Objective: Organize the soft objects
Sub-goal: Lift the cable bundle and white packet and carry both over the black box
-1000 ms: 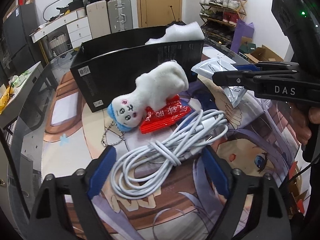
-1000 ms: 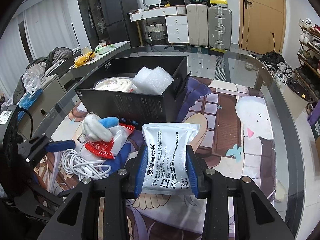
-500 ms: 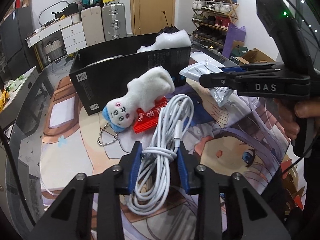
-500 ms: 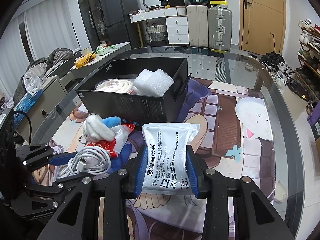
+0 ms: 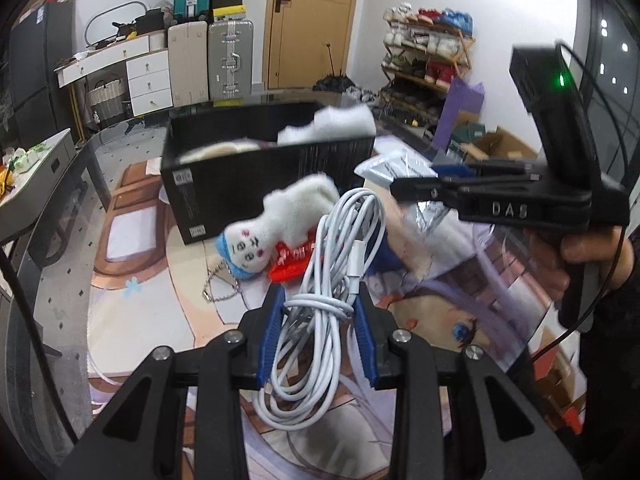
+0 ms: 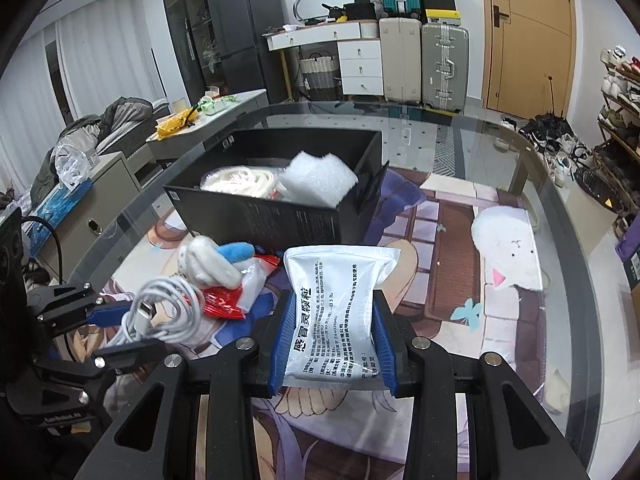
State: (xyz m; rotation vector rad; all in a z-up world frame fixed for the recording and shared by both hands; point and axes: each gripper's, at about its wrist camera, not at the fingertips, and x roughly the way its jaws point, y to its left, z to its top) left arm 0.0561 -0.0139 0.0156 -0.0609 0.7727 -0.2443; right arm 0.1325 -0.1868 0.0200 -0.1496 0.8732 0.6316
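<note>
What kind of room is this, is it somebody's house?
Most likely a room in someone's home. There is a shoe rack full of shoes, suitcases standing by a wooden door, and a white chest of drawers behind the glass table.

White cable bundle (image 5: 332, 304) was coiled and tied at the middle, pinched between blue pads, loops hanging loose above the mat. Silver-white sachet (image 6: 336, 316) with black Chinese print stood upright, clamped at both edges. White plush (image 5: 280, 220) with blue cap lay on its side on a red packet (image 5: 296, 260), just beside the black box (image 6: 280, 216) holding white foam (image 6: 320, 178)
</note>
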